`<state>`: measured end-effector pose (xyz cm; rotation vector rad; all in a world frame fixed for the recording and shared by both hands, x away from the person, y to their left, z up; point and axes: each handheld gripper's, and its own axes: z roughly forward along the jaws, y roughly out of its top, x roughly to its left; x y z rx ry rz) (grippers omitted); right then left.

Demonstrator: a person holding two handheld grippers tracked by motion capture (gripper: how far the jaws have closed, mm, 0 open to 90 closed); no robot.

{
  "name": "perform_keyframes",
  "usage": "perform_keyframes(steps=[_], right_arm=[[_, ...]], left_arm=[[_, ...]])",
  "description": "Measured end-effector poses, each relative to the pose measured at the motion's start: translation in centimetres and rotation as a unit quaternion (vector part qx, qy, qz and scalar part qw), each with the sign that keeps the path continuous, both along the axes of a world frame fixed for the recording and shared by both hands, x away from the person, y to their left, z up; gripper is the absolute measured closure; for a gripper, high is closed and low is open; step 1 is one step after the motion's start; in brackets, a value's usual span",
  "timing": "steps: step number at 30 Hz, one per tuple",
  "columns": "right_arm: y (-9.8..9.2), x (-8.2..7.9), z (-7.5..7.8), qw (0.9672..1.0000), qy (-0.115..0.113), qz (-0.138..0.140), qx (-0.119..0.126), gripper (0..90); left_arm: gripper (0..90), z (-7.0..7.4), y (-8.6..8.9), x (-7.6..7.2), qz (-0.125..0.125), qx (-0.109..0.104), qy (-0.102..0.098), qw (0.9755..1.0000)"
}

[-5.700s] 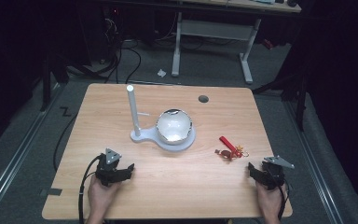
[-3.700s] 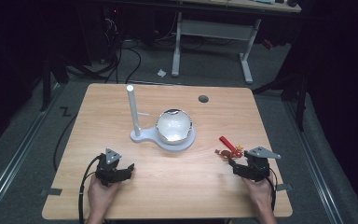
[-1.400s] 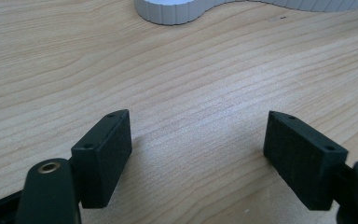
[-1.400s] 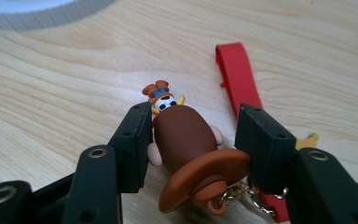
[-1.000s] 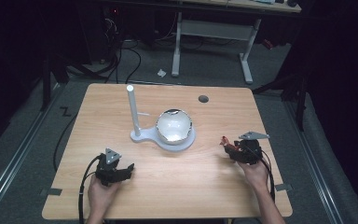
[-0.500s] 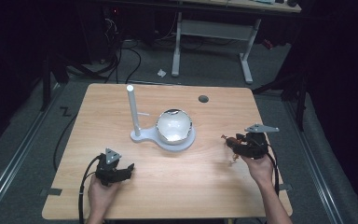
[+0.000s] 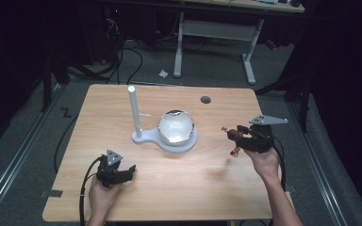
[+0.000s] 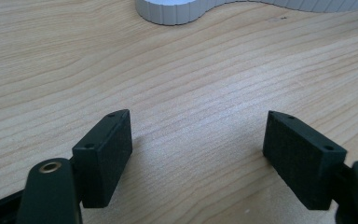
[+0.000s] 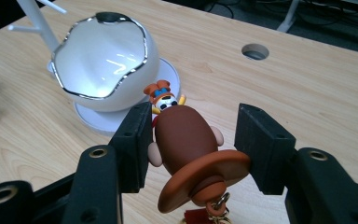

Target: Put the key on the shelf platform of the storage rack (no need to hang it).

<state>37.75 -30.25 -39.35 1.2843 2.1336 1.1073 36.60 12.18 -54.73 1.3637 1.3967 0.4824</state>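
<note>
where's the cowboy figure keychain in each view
High view: the cowboy figure keychain hangs in the right gripper, at right, above the table.
Right gripper view: low centre, between the jaws.
Left gripper view: not in it.
Shared landmark: the white stand base.

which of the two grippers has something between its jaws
The right gripper: a brown cartoon figurine keychain is clamped between its jaws, lifted off the table. The left gripper stands open over bare wood.

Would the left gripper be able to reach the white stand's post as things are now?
Probably yes: the left gripper is open and holds nothing, and bare table lies between it and the white stand's post.
</note>
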Motion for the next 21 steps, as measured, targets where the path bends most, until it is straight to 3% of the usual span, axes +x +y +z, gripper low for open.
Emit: perform_keyframes(steps=[21], right_arm=[[3.8, 0.2, 2.9, 0.9975, 0.009, 0.069, 0.016, 47.7]], left_arm=[[24.1, 0.0, 0.0, 0.0, 0.0, -0.001, 0.0, 1.0]])
